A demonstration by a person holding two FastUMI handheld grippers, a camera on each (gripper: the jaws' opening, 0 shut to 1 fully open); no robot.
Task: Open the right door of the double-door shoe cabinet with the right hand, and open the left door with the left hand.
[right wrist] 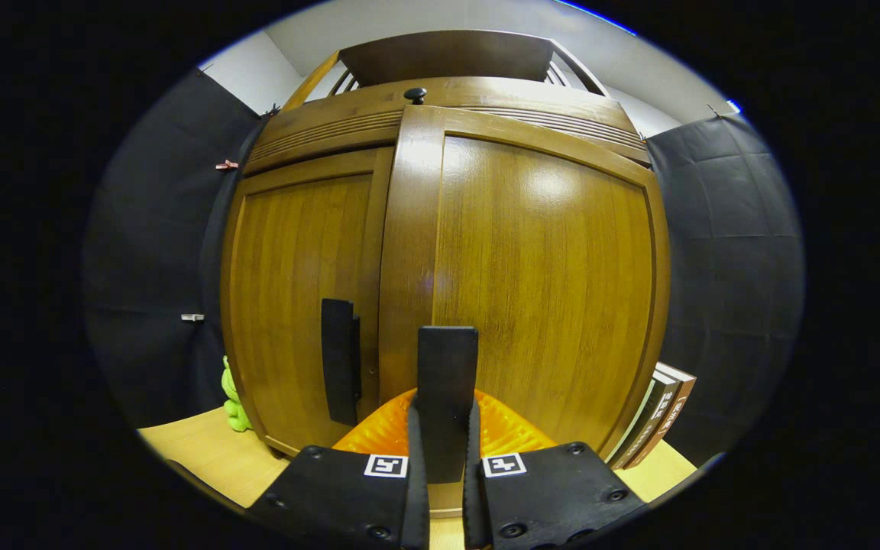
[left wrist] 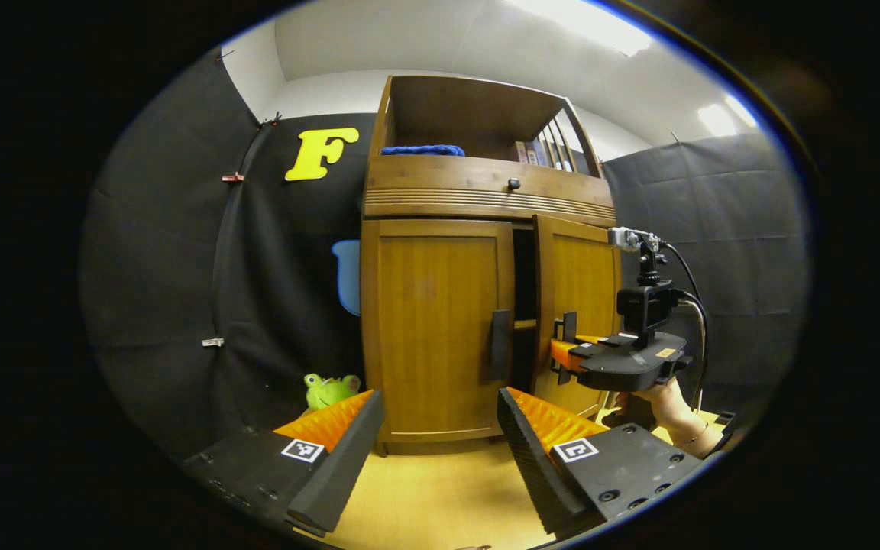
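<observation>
The wooden shoe cabinet (left wrist: pixel 486 202) stands straight ahead in the left gripper view. Its left door (left wrist: pixel 432 328) is closed, with a dark vertical handle (left wrist: pixel 499 345) at its inner edge. The right door (left wrist: pixel 579 298) is swung out a little, leaving a dark gap beside it. My right gripper (left wrist: pixel 564 353), held by a hand (left wrist: pixel 669 405), is shut on that door's handle. In the right gripper view the right door (right wrist: pixel 554 283) is close up and its handle (right wrist: pixel 448 374) is pinched by the right gripper (right wrist: pixel 446 416). My left gripper (left wrist: pixel 440 439) is open, well short of the left door (right wrist: pixel 295 298).
A green plush toy (left wrist: pixel 329 389) sits at the cabinet's left foot. Books (right wrist: pixel 658 416) lean against its right side. Above the doors is a drawer with a knob (left wrist: pixel 514 183), and a shelf with a blue cloth (left wrist: pixel 421 150). The cabinet stands on a light wooden surface (left wrist: pixel 440 489).
</observation>
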